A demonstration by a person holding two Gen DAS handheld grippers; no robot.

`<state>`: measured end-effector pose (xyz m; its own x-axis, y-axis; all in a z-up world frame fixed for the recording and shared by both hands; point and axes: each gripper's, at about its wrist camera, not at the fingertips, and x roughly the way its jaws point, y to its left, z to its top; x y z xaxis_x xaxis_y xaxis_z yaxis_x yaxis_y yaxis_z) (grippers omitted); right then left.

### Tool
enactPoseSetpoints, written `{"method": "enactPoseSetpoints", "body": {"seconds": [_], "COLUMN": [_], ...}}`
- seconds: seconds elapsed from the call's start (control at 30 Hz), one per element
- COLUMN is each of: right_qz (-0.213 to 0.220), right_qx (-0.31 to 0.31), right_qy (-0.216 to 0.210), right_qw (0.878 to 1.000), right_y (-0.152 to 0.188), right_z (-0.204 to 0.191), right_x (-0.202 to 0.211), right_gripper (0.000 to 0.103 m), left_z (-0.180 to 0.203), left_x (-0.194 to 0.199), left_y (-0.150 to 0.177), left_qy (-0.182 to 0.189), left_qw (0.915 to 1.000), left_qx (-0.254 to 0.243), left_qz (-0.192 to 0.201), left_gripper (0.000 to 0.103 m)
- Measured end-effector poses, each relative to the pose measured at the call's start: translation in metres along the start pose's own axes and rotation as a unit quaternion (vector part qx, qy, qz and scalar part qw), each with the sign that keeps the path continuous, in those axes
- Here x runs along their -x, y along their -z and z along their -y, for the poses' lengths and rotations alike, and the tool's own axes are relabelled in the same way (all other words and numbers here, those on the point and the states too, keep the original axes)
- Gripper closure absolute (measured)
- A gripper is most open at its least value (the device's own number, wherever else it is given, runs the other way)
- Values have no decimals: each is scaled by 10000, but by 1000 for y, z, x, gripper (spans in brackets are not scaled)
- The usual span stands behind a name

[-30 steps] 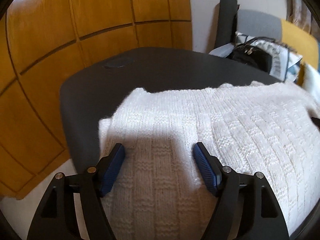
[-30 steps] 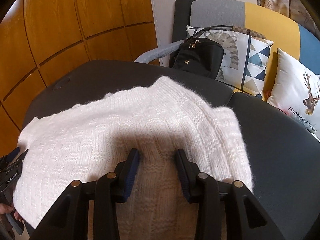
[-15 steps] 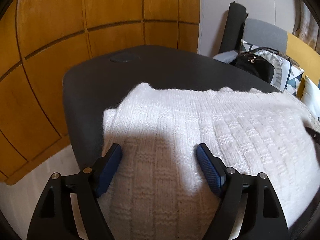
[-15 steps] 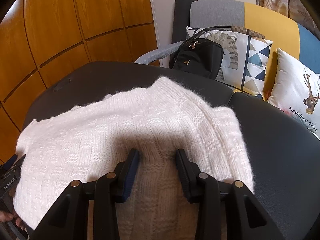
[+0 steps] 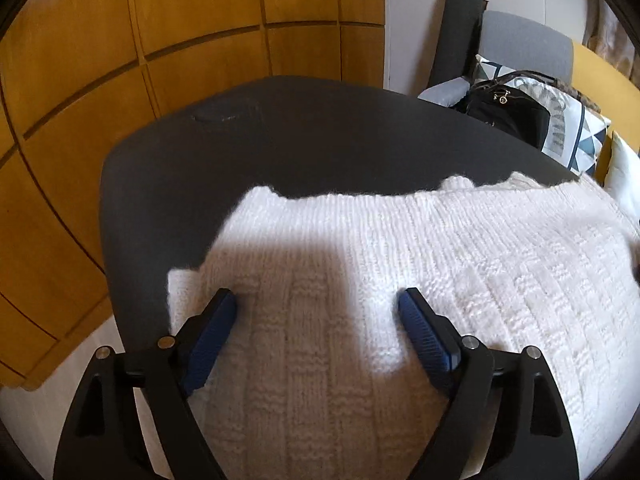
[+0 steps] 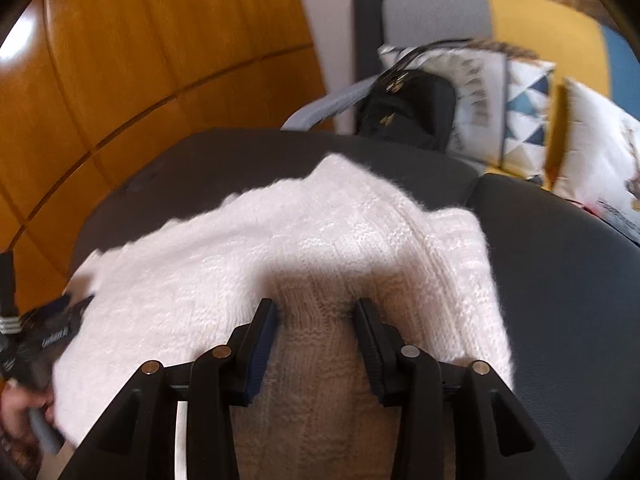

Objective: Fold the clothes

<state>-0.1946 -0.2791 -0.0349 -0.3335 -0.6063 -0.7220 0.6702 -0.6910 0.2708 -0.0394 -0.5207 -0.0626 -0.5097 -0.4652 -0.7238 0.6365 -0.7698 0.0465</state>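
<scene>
A white chunky-knit sweater lies spread on a dark padded table. My left gripper rests open over the sweater's near left part, with its blue pads wide apart and flat knit between them. In the right wrist view the same sweater covers the table. My right gripper is shut on a raised ridge of knit at the near edge. That view is blurred. The left gripper and a hand show at its left edge.
Wooden wall panels stand behind and to the left of the table. A black handbag and patterned cushions sit on a sofa beyond the far right edge. Bare dark table surface lies past the sweater and to its right.
The left wrist view has swung a little, and its fingers stay wide apart. The right wrist view has tilted and blurred, with the same ridge of knit still between its fingers.
</scene>
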Motion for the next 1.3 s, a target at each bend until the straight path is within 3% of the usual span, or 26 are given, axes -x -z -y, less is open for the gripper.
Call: {"method": "enactPoseSetpoints", "body": {"seconds": [0.1,0.2,0.27,0.37,0.43,0.5,0.63,0.8,0.93,1.1,1.2,1.3], "right_qz": [607,1319,1444,1087,830,600,160,-201,-53,126,670,846], "right_qx": [-501,-1291,-1456,-897,-640,-636,-314,-529,-1028,-500,-1103,-977], "right_qy": [178,749,692,439,167,-93,-72,491,461,732,343,344], "right_qw": [9967,9800,9763,9890,9944,9961,9994,9972,9936,9960,9910,9910], "right_y": [-6,9,18,11,0,-13,-34,-50,-46,-44,-39,-24], "right_z": [33,80,92,70,47,30,5,40,72,59,70,63], "right_x": [49,112,132,121,95,65,10,-25,-29,-23,15,49], "right_gripper": [62,59,60,72,88,97,97,102,103,103,99,95], "left_z": [2,4,5,7,6,5,2,0,0,-1,-1,0], "left_x": [3,2,1,0,1,1,1,0,-1,-1,-2,-2], "left_y": [3,4,5,6,6,6,8,10,11,10,10,10], "left_qy": [-48,-108,-150,-205,-188,-162,-109,-14,-10,8,12,-6], "left_qw": [9999,9998,9997,9996,9996,9996,9997,9996,9996,9996,9995,9995], "left_qx": [-20,-43,-58,-77,-68,-58,-32,17,13,26,33,22], "left_qz": [110,157,176,202,206,207,216,267,295,294,302,308], "left_gripper": [17,17,17,17,17,17,17,16,16,16,16,16]}}
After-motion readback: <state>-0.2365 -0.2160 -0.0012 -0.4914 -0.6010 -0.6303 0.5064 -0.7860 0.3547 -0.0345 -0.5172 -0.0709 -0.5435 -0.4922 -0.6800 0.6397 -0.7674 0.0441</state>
